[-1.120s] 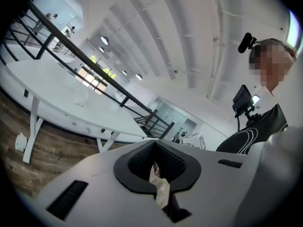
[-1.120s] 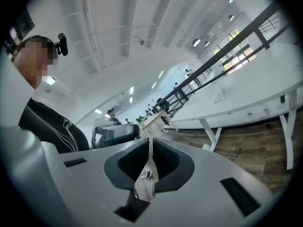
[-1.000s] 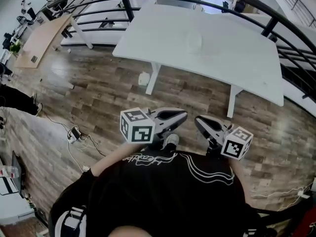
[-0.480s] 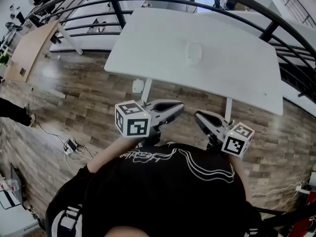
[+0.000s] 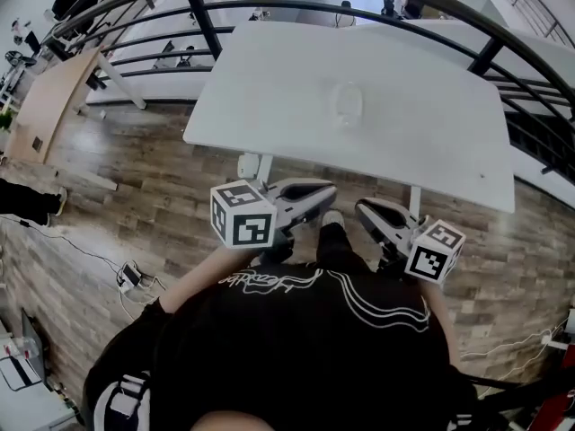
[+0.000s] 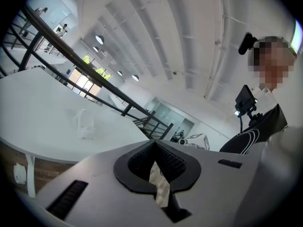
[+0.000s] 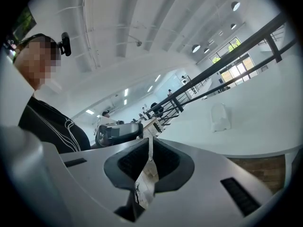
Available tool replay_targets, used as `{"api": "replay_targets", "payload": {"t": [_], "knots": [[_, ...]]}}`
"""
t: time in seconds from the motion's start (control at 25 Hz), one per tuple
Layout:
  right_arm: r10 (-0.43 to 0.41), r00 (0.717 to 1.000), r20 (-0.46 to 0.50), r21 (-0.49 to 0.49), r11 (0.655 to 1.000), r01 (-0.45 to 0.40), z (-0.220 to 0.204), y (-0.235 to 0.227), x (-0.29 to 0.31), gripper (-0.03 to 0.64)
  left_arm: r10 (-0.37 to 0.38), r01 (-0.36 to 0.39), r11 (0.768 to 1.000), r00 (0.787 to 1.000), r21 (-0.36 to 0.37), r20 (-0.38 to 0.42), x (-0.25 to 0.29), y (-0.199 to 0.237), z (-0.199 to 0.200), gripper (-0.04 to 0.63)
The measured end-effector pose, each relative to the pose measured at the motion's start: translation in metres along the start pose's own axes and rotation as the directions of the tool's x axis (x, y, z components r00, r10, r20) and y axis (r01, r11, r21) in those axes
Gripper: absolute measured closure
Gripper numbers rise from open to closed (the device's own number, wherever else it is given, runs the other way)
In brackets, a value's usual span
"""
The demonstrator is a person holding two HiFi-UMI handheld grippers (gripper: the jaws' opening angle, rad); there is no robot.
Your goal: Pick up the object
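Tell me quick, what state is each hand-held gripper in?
Left hand-held gripper: closed, empty.
Right hand-held gripper: closed, empty.

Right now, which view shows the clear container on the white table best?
The right gripper view: the clear container stands side-on, its outline plain. The left gripper view shows it side-on, fainter; the head view only a pale smudge from above.

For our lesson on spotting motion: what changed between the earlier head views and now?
The person walked toward the white table, bringing both grippers nearer its edge. Nothing was grasped or released. The left gripper and right gripper stay shut and empty; the clear object stays on the table.
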State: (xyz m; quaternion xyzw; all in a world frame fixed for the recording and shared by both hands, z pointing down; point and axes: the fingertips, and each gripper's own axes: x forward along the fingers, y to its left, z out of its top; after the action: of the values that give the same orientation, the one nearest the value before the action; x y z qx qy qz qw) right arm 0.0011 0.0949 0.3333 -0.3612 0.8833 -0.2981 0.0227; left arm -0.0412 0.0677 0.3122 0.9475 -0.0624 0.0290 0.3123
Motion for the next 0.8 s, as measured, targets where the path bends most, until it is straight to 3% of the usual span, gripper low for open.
{"api": "replay_targets", "payload": {"t": [0.4, 0.8], "knots": [[0.04, 0.999, -0.013, 0.032, 0.999, -0.039, 0.022, -0.053, 0.021, 0.588, 0.048, -0.048, 0.998, 0.999, -0.033, -0.011, 0.03, 0.047, 0.013, 0.588], [0.073, 0.997, -0.033, 0.062, 0.996, -0.07, 0.066, -0.12, 0.049, 0.588, 0.089, -0.09, 0.994, 0.996, -0.065, -0.017, 0.069, 0.104, 0.054, 0.588]]}}
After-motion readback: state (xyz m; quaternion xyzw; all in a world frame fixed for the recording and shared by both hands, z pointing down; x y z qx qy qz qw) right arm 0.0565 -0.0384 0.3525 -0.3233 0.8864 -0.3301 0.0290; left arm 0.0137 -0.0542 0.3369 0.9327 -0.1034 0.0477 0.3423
